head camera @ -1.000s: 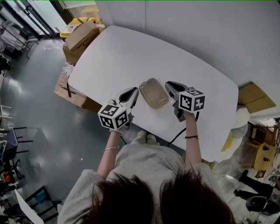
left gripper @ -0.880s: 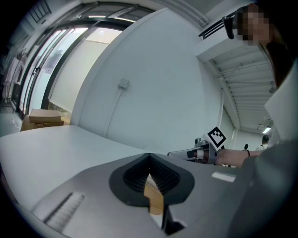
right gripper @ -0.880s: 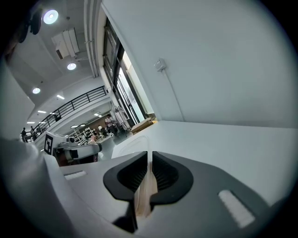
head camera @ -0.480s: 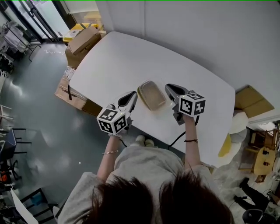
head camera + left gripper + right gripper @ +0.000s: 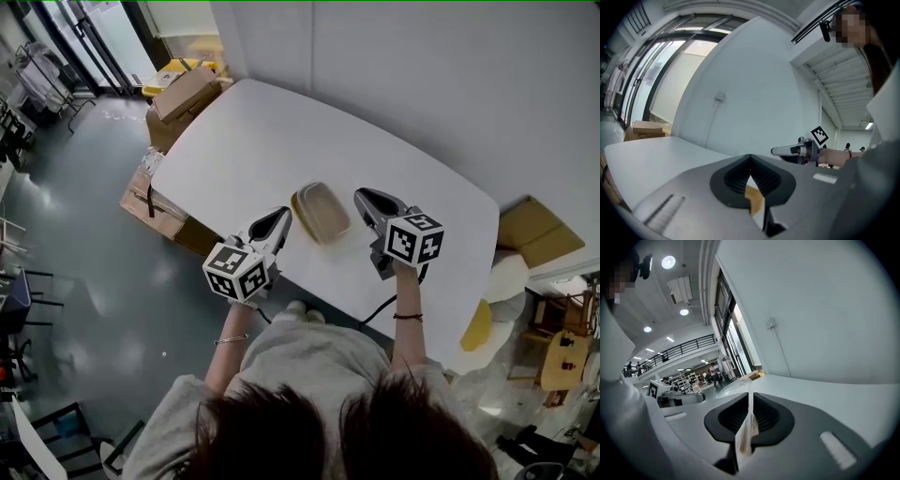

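A clear plastic container (image 5: 321, 211) with a tan inside sits over the near part of the white table (image 5: 234, 122), between my two grippers. My left gripper (image 5: 282, 217) is shut on its left rim; in the left gripper view a tan, clear-edged piece of the container (image 5: 754, 199) is pinched in the left gripper (image 5: 751, 176). My right gripper (image 5: 362, 198) is shut on the right rim. In the right gripper view the clear rim (image 5: 733, 386) runs into the closed right gripper (image 5: 751, 404). Whether the container rests on the table I cannot tell.
Cardboard boxes (image 5: 186, 80) stand at the table's far left corner, with more (image 5: 150, 197) on the floor by its left edge. Flat cardboard (image 5: 534, 220) lies at the right. A white wall runs behind the table. A black cable (image 5: 386, 283) hangs off the near edge.
Both grippers keep their hold on the container. The head camera has drawn back, so the table looks smaller. In both gripper views the tabletop sits a little lower.
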The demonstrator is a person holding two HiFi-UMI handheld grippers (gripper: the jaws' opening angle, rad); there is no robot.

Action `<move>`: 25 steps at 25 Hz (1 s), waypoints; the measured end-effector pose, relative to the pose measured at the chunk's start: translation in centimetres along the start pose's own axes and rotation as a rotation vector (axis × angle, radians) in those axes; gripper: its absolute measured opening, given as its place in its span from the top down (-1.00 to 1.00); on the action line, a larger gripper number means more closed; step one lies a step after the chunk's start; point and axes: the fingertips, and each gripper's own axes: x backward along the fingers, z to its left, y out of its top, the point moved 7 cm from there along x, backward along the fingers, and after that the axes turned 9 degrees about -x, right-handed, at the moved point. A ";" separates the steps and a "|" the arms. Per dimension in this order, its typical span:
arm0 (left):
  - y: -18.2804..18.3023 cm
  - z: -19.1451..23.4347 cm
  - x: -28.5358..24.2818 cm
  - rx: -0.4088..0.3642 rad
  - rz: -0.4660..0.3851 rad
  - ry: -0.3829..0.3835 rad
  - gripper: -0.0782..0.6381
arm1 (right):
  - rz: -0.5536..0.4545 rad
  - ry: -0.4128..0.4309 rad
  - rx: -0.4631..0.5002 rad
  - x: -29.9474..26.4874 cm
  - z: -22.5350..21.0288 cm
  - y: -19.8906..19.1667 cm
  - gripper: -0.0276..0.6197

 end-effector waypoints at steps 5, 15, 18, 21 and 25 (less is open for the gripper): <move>0.6 -0.4 1.1 -0.015 -0.027 0.012 0.81 | -0.037 0.027 0.008 1.1 0.9 0.4 0.77; 1.5 -1.1 3.0 -0.018 -0.059 0.026 0.81 | -0.089 0.046 0.024 3.5 2.0 1.1 0.77; 1.9 -1.2 3.5 -0.022 -0.071 0.025 0.81 | -0.103 0.055 0.025 4.0 2.4 1.1 0.77; 2.2 -1.5 3.9 -0.026 -0.082 0.023 0.81 | -0.117 0.068 0.031 4.5 2.8 1.3 0.77; 2.4 -2.0 4.3 -0.032 -0.094 0.022 0.81 | -0.135 0.086 0.044 5.2 3.3 1.5 0.78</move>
